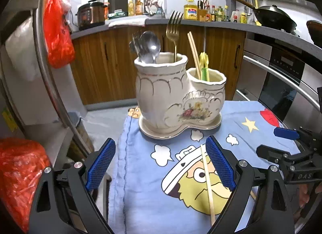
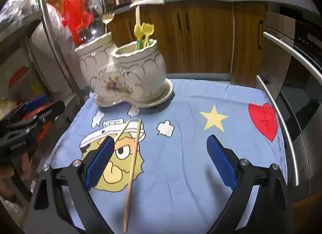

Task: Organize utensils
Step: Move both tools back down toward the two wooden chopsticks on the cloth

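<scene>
holder: cream ceramic two-compartment utensil holder (image 1: 177,95) on its matching saucer, at the far edge of the blue cartoon cloth (image 2: 181,163)
taller compartment: steel spoons (image 1: 150,46) plus gold fork (image 1: 173,26), all standing tines/bowls up
shorter compartment: wooden chopstick pair (image 1: 193,53) leaning, yellow-green plastic picks (image 1: 204,67) beside them
loose items: two wooden chopsticks on the cloth, near side of the holder, well apart from it. long chopstick (image 2: 132,173) fully visible in right wrist view; second chopstick (image 2: 121,131) beside it, far end only, rest hidden behind the left pad
left gripper (image 1: 161,163): jaws wide, holding nothing. One loose chopstick lies on the cloth between the pads, close to the right-hand pad; contact with the pad cannot be told
right gripper (image 2: 159,161): jaws wide, holding nothing. Long chopstick lies between the pads, nearer the left one
background: wood cabinets (image 1: 112,57), red plastic bag (image 1: 57,32), wok (image 1: 271,15)
</scene>
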